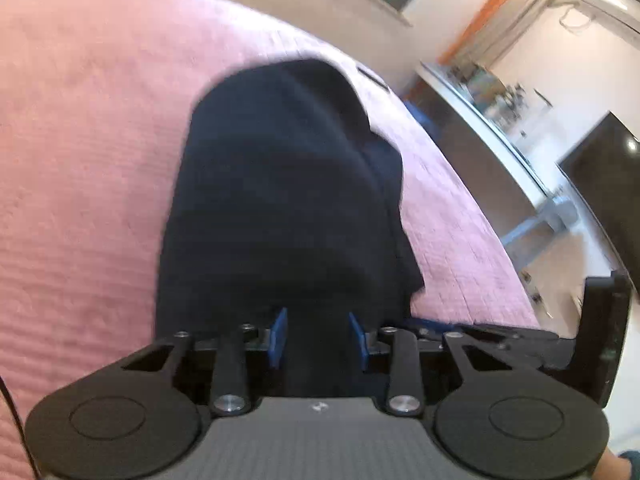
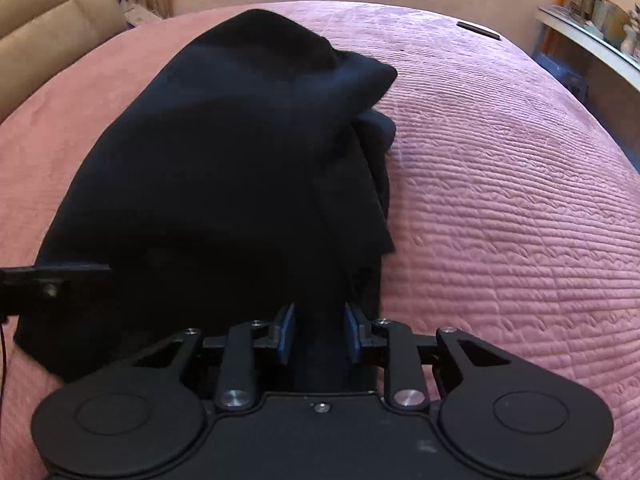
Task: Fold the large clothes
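Observation:
A large black garment (image 1: 280, 184) lies bunched on a pink quilted bedspread (image 1: 80, 160). It also shows in the right wrist view (image 2: 224, 152). My left gripper (image 1: 318, 336) is shut on the garment's near edge, with cloth filling the gap between its blue pads (image 1: 278, 338). My right gripper (image 2: 320, 334) is likewise shut on the near edge of the garment, cloth between its blue pads (image 2: 354, 334). The right gripper's body shows at the right of the left wrist view (image 1: 600, 336). Part of the left gripper shows at the left of the right wrist view (image 2: 48, 280).
The bedspread (image 2: 500, 200) stretches wide to the right of the garment. A small dark flat object (image 2: 478, 29) lies at the bed's far side. A long white shelf with clutter (image 1: 492, 108) and a dark screen (image 1: 604, 176) stand beyond the bed. A beige headboard (image 2: 52, 28) is at far left.

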A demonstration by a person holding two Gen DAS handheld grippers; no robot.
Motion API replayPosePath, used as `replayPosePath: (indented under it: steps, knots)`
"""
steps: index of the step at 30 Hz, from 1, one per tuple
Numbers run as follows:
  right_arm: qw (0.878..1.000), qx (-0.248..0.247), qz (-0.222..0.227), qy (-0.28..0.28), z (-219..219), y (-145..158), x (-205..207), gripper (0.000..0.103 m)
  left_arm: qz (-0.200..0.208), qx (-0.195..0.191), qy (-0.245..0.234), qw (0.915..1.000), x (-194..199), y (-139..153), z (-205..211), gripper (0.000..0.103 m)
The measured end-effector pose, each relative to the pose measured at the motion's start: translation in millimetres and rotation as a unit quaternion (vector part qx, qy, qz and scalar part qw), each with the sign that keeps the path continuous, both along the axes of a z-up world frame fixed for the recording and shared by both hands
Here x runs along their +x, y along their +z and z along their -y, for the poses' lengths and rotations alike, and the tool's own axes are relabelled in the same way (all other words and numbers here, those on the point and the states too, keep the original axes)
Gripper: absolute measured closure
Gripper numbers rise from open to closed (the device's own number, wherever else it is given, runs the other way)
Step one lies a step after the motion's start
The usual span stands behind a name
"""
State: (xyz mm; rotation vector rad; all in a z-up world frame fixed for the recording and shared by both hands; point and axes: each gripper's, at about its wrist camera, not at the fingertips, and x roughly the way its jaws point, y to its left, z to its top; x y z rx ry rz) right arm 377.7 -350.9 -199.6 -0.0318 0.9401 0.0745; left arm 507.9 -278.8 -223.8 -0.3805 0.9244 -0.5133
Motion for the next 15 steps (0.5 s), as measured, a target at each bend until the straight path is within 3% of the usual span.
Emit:
replayPosePath:
  steps: [4, 6, 9, 15]
  knots:
    - [1.000, -0.005, -0.021, -0.002, 10.9, 8.3, -15.0, 0.065, -0.016, 0.039, -0.044, 0.9981, -22.1, -6.9, 6.6, 0.067]
    - [1.000, 0.012, -0.014, -0.012, 21.9, 22.0, -23.4, 0.065, -0.023, 0.024, -0.045, 0.9984, -21.4, -1.5, 4.3, 0.067]
    - [0.999, 0.020, 0.024, -0.026, 28.8, 40.4, -13.2, 0.065, 0.014, 0.032, -0.033, 0.9988, -19.1, 20.1, 3.9, 0.062]
    - [0.987, 0.112, 0.114, -0.020, 17.7, 66.0, 47.4, 0.063, 0.071, 0.025, 0.001, 0.9972, 13.4, 53.2, 12.1, 0.061]
